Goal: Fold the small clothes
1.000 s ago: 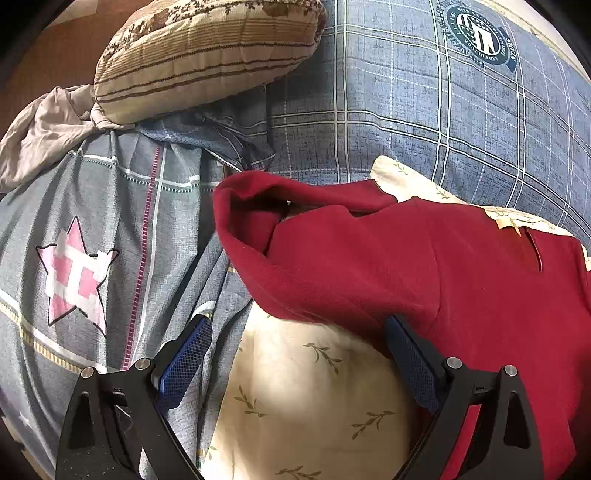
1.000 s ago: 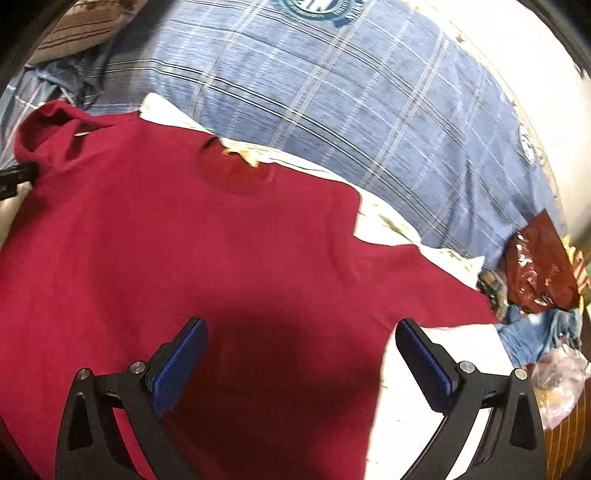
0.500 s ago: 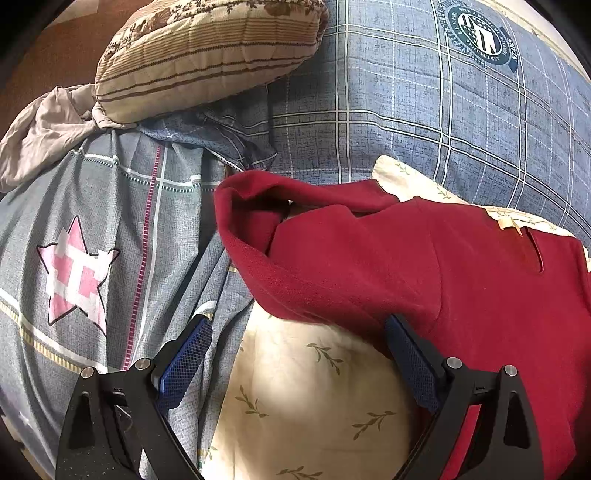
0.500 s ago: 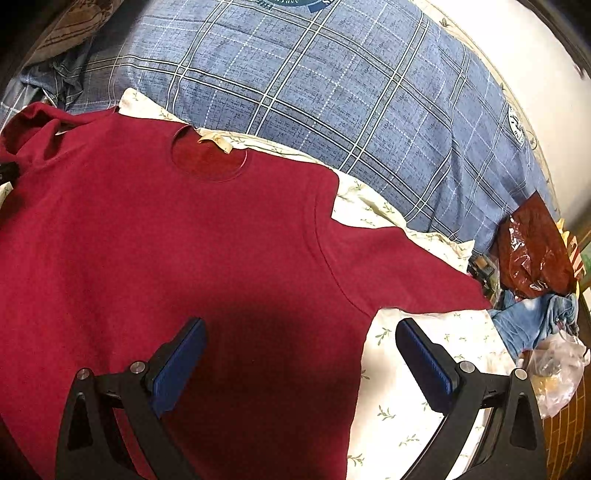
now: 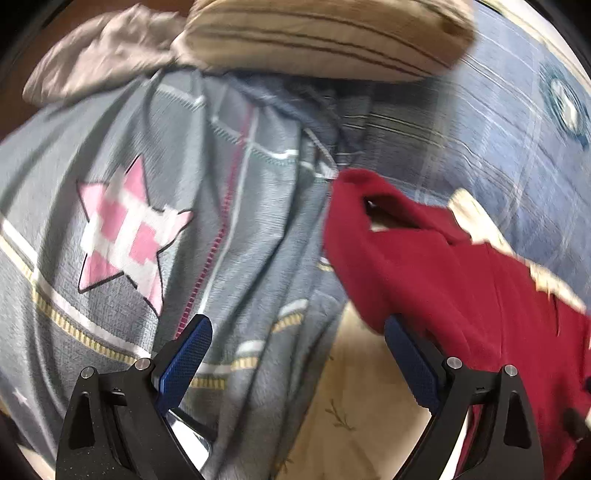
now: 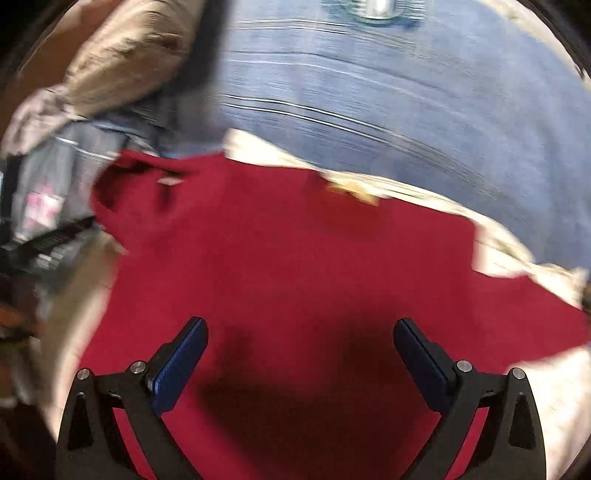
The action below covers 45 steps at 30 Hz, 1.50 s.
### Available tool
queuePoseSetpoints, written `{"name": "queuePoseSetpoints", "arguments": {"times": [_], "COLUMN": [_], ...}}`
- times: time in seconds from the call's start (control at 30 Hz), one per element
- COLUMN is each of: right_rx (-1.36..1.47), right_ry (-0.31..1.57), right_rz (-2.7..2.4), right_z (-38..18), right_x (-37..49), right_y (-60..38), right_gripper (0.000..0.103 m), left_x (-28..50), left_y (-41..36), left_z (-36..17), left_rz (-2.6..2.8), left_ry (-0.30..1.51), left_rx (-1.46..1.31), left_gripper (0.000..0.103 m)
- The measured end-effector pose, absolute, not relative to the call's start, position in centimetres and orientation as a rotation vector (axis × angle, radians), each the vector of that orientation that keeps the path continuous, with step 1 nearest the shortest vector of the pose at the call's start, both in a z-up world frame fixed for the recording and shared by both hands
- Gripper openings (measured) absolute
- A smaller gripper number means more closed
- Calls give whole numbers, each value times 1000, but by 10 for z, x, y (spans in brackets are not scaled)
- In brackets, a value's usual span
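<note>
A dark red sweater [image 6: 295,266] lies spread flat on a cream leaf-print sheet [image 5: 354,398]. Its left sleeve [image 5: 388,251] is bunched and folded over at the left edge. My left gripper [image 5: 295,354] is open and empty, low over the sheet and grey blanket beside that sleeve, its right finger [image 5: 410,362] at the sleeve's lower edge. My right gripper [image 6: 299,354] is open and empty above the sweater's body. The neck hole with a tan label [image 6: 354,192] lies beyond it. Both views are motion-blurred.
A grey blanket with a pink star [image 5: 125,236] lies left of the sweater. A striped tan pillow [image 5: 325,33] and a grey cloth [image 5: 99,48] lie behind it. A blue plaid quilt [image 6: 388,85] covers the far side. The left gripper shows at the right view's left edge [image 6: 48,247].
Both grippers swung left, blurring the views. The left view now shows more star blanket; the right view now faces the neck and left sleeve, and the bags at right are out of view.
</note>
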State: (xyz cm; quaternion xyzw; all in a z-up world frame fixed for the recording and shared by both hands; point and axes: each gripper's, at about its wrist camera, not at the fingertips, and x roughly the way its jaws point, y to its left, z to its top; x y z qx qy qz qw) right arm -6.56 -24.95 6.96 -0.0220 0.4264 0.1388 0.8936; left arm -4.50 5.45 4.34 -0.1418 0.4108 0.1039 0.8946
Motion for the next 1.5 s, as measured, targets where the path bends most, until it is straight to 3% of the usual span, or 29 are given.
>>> {"name": "queuePoseSetpoints", "arguments": {"times": [0.2,0.4,0.6,0.73,0.93,1.03,1.1,1.13,1.23,1.3,1.5], "right_rx": [72,316,325,317,274,235,213,209,235,258,292], "right_ry": [864,930,980,1022,1086,1095,1095,1090,1043,990,806], "right_rz": [453,595,543,544,515,497,489,486,496,517,568], "right_z": [75,79,65,49,30,23,20,20,32,52,127], "right_x": [-28,52,122,149,170,173,173,172,163,151,94], "right_y": [-216,-183,-151,-139,-123,-117,-115,-115,-122,-132,-185], "right_gripper": [84,84,86,85,60,44,19,12,9,9,8], "left_x": [-29,-12,-18,-8,10,24,30,32,32,30,9], "left_y": [70,66,77,79,64,62,65,68,73,73,57], "left_z": [44,38,57,49,31,12,3,1,2,4,20], "left_rz": [233,199,154,115,131,177,200,203,217,204,192], "left_ry": [827,834,708,750,844,936,988,992,979,966,898], "left_rx": [-373,-356,-403,-425,-308,-254,-241,-253,-263,-262,-176], "left_gripper": [94,94,91,91,91,81,77,77,76,66,54]}}
